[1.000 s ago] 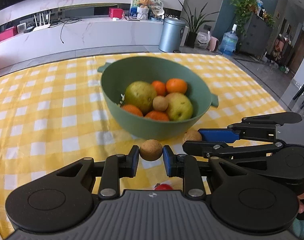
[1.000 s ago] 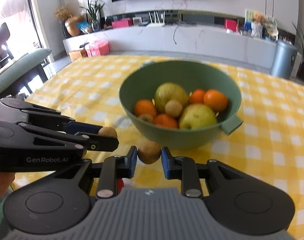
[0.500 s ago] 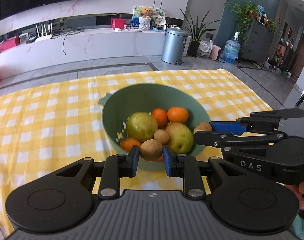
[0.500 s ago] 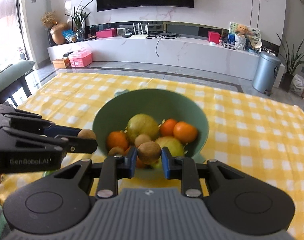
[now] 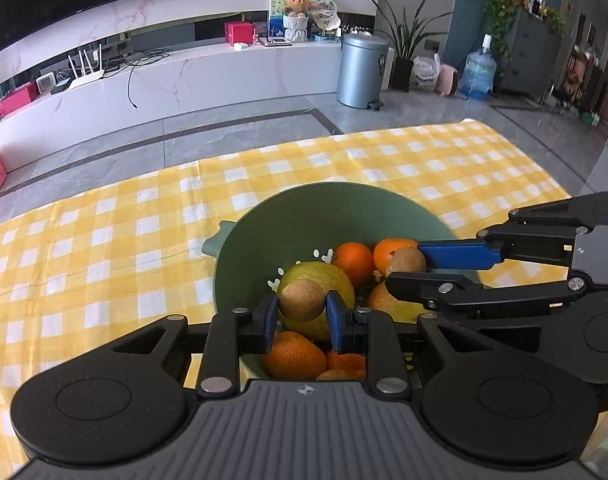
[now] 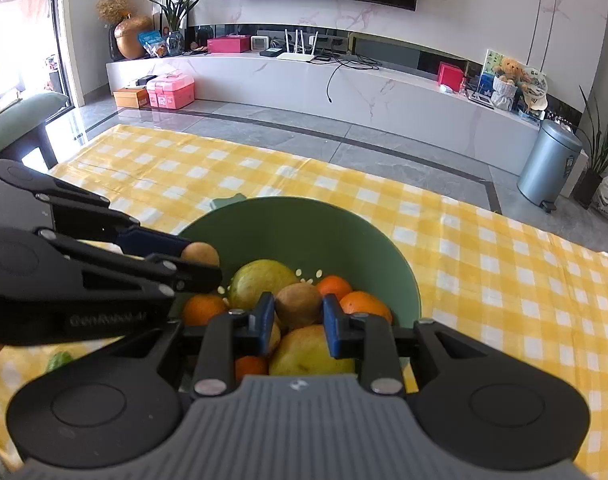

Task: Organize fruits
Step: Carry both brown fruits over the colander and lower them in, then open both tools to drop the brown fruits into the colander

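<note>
A green bowl [image 5: 304,216] [image 6: 304,224] stands on the yellow checked tablecloth, holding several oranges [image 5: 354,256] and yellow-green pears [image 6: 259,280]. My left gripper [image 5: 301,306] is shut on a brown kiwi [image 5: 301,300] and hangs over the bowl's near side. My right gripper [image 6: 297,312] is shut on a second brown kiwi [image 6: 297,306], also above the fruit in the bowl. In each wrist view the other gripper reaches in from the side with its kiwi [image 5: 406,260] [image 6: 199,254] over the bowl.
The tablecloth [image 5: 103,248] spreads around the bowl, with its far edge [image 6: 344,168] toward a grey tiled floor. A small green thing [image 6: 59,360] lies on the cloth at the left of the right wrist view. A grey bin [image 5: 362,68] and a white cabinet stand beyond.
Both grippers have risen and moved forward with their kiwis, from in front of the bowl to above its fruit. The bowl now sits lower and closer in both views.
</note>
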Available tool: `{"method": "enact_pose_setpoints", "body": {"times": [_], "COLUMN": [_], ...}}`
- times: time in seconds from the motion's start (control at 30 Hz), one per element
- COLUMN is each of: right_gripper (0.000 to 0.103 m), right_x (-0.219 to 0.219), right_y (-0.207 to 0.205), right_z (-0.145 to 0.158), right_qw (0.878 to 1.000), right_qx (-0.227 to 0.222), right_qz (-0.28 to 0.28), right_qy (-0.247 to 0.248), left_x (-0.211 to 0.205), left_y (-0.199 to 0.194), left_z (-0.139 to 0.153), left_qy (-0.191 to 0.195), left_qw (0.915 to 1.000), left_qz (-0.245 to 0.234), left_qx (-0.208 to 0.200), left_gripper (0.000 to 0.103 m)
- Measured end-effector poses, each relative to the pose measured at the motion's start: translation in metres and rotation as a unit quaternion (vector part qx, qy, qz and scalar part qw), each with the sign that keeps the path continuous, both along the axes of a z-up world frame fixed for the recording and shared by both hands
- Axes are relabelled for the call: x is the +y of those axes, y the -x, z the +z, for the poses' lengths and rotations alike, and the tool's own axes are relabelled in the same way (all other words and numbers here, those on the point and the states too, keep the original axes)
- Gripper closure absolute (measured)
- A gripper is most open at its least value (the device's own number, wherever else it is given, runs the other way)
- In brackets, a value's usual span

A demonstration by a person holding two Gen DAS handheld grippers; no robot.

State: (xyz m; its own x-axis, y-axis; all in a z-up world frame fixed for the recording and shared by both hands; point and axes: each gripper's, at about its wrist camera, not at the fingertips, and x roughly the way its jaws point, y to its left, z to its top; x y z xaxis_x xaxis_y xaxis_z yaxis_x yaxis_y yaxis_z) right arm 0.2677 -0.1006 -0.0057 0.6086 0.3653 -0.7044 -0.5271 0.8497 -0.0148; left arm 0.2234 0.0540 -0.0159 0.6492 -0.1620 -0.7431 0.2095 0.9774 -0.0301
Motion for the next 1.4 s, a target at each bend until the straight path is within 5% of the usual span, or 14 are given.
{"method": "enact_pose_setpoints", "body": {"times": [0.7,1.07,1.23,1.4], "right_gripper": [0.081,0.079,0.078,0.065], "right_x": [0.015,0.018,0.018,0.01], "right_y": [-0.036,-0.033,-0.03,-0.027], "right_z": [-0.032,-0.038,-0.035,-0.028], "right_qw": [1.0,1.0,1.0,1.0], "right_qx": [0.023,0.014,0.006,0.005], "right_qz": [-0.002,0.004,0.007,-0.009], "right_qy": [0.002,0.017,0.015,-0.004], "left_x": [0.002,-0.005,0.003,0.011], "left_y": [-0.02,-0.015,-0.011,0.001], "left_z": [-0.023,-0.026,-0.021,-0.01], "left_qy": [-0.043,-0.09,-0.059,-0.029], "left_qw": [0.9988,0.9957,0.998,0.999], "left_qz": [0.023,0.016,0.02,0.024], "left_qx": [0.004,-0.011,-0.01,-0.022], "left_gripper": [0.074,0.063,0.063,0.058]}}
